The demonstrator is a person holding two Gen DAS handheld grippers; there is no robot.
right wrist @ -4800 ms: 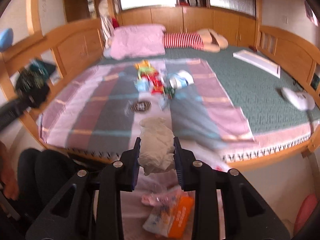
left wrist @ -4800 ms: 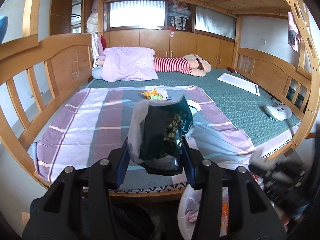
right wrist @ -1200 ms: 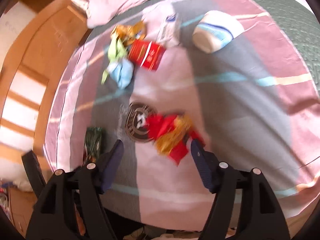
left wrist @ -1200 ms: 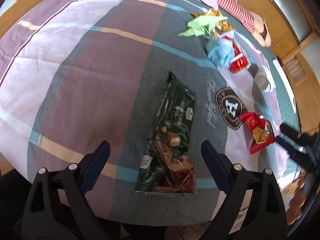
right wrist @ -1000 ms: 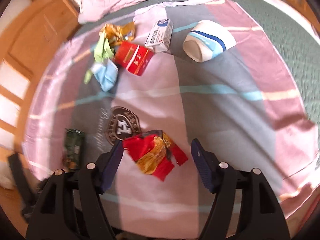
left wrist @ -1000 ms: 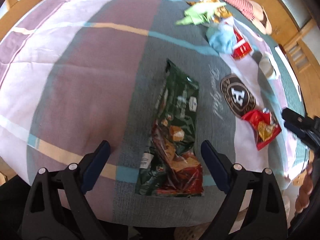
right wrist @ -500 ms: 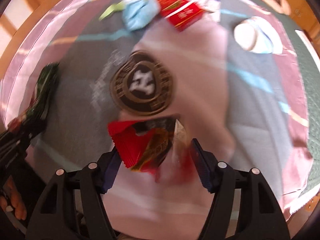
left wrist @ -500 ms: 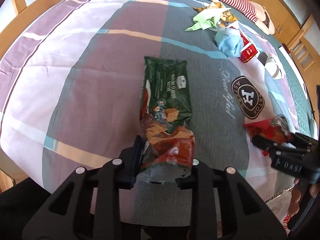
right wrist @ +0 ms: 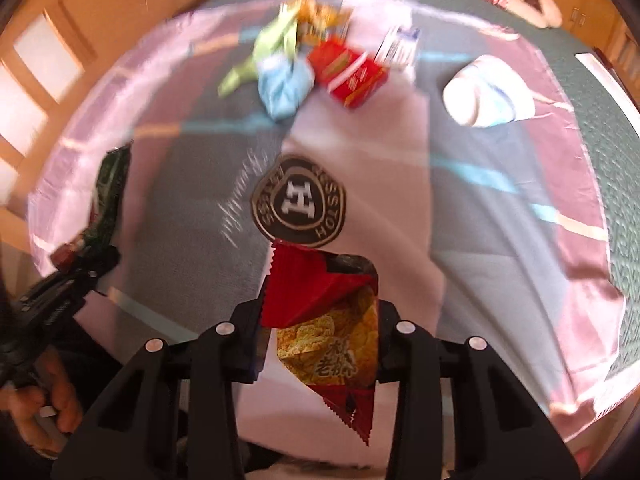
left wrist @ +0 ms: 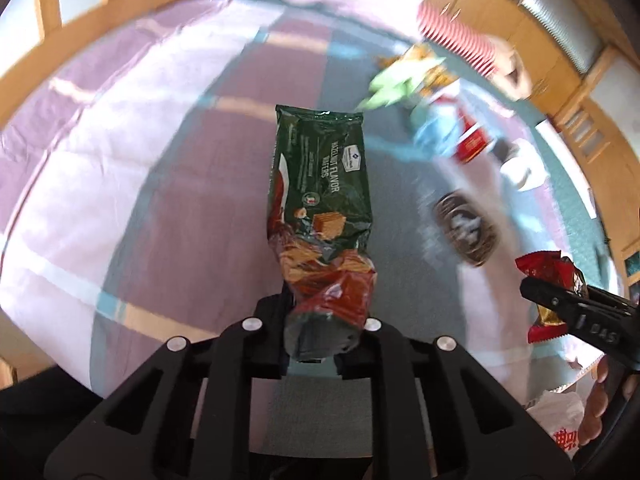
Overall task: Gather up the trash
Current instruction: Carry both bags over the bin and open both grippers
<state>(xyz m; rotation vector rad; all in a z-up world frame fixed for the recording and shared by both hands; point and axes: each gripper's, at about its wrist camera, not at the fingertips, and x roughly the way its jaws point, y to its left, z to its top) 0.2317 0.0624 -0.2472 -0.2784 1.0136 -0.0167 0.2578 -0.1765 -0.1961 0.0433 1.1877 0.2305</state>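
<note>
- Two grippers: left (left wrist: 324, 344), right (right wrist: 318, 344).
- One green wafer bag (left wrist: 320, 184).
- One red snack bag (right wrist: 324, 320).
- One red box (right wrist: 348, 74).
- One white cup (right wrist: 486, 94).
- One blue wad (right wrist: 284, 84).
- One green wrapper (right wrist: 264, 54).
- One blanket (right wrist: 400, 184).

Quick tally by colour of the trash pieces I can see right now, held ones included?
Green: 2, wafer wrapper, crumpled green wrapper
Red: 2, snack bag, red carton
Blue: 1, crumpled blue piece
White: 2, cup, small box
Orange: 1, orange wrapper
Total: 8
</note>
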